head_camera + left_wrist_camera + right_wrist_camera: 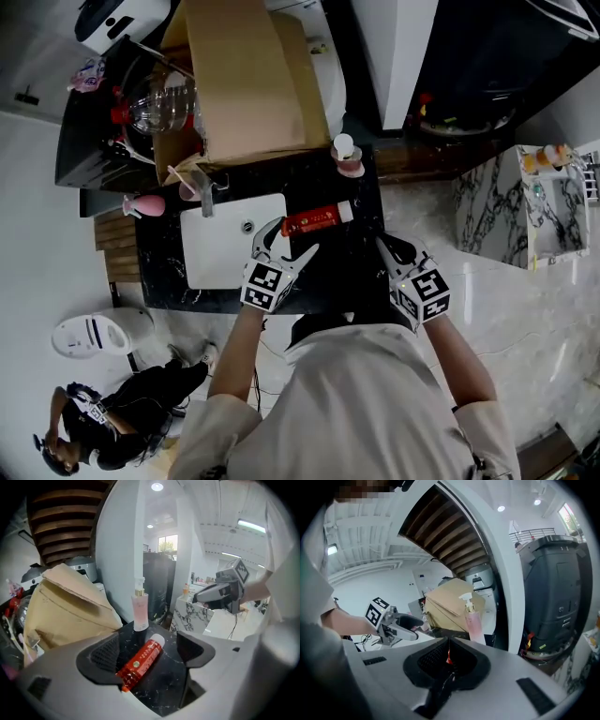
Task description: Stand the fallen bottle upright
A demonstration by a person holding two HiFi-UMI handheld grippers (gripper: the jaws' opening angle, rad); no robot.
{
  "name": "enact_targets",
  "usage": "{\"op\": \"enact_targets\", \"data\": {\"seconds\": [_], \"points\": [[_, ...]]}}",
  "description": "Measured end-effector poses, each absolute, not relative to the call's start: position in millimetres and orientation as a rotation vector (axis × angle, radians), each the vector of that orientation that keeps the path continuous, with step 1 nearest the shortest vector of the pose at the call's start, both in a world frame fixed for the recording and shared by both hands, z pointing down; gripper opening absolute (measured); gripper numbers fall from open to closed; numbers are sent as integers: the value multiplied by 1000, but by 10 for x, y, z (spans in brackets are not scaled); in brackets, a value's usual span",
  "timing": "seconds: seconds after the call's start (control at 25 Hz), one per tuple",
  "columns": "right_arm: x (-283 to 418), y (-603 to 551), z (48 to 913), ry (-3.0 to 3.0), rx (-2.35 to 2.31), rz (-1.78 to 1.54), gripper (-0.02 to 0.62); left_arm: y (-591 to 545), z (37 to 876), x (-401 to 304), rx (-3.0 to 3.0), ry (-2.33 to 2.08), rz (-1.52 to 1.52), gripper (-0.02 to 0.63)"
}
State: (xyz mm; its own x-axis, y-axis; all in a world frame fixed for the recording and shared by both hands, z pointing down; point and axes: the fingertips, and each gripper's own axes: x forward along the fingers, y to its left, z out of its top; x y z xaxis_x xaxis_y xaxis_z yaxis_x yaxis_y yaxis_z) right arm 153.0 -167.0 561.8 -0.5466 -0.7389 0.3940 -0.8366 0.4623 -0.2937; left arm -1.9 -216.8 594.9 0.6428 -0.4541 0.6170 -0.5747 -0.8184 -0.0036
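At centre frame, the fallen red bottle is seen lying between the widely spread jaws of the left gripper; the right gripper is clenched, nothing held.

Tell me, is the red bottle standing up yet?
Not yet. Done: nothing; the bottle lies on its side on the counter. In hand: the left gripper is open with its jaws either side of the bottle. The right gripper is shut, empty. Left: close, tip it upright, let go.

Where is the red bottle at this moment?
In the head view the red bottle lies on its side on the dark counter, just right of the sink, between the jaws of the open left gripper, a pink pump bottle standing beyond it.
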Motion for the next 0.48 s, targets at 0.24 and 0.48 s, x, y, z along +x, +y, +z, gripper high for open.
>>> {"op": "enact_targets", "data": {"seconds": [0.24,0.48], "points": [[1583,-1677,5734,-2465,1417,730,32,-2335,6183,83,2716,-724,1076,376],[1562,-1645,5823,-2406,1492,779,32,-2363,6423,189,2742,-568,1166,376]]}}
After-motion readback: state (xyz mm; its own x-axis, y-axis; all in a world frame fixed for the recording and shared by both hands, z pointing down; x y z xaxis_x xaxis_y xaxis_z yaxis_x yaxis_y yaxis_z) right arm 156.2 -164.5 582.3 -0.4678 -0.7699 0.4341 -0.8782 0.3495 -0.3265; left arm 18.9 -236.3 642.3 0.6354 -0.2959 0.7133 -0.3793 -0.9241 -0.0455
